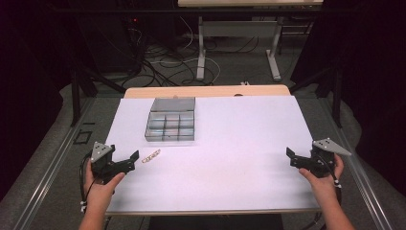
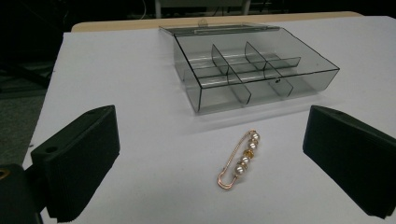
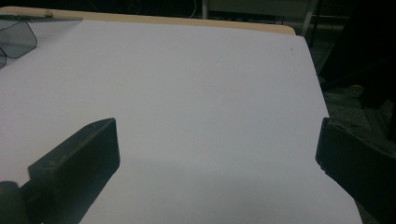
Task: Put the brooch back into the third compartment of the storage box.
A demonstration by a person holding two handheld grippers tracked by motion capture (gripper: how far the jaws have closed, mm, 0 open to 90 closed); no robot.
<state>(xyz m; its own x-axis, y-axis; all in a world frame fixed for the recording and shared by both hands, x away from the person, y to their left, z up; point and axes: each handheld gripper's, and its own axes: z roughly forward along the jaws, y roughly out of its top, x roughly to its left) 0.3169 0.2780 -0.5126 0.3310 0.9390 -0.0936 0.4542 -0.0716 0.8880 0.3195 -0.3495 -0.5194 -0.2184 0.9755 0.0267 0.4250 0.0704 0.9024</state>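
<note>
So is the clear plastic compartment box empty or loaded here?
Empty: every divided cell of the clear plastic compartment box shows bare floor, and the gold pearl pin lies outside it.

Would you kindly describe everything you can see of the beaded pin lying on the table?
The pin is a safety-pin-shaped brooch of thin gold or rose-gold coloured wire, strung with a few pearl-like white beads and what looks like a small amber one between them. It appears closed and lies flat on the white table surface, just in front of the clear compartment box and apart from it. It sits ahead of the left gripper, between its open jaws as seen in the left gripper view, and nothing touches it but the table.
</note>
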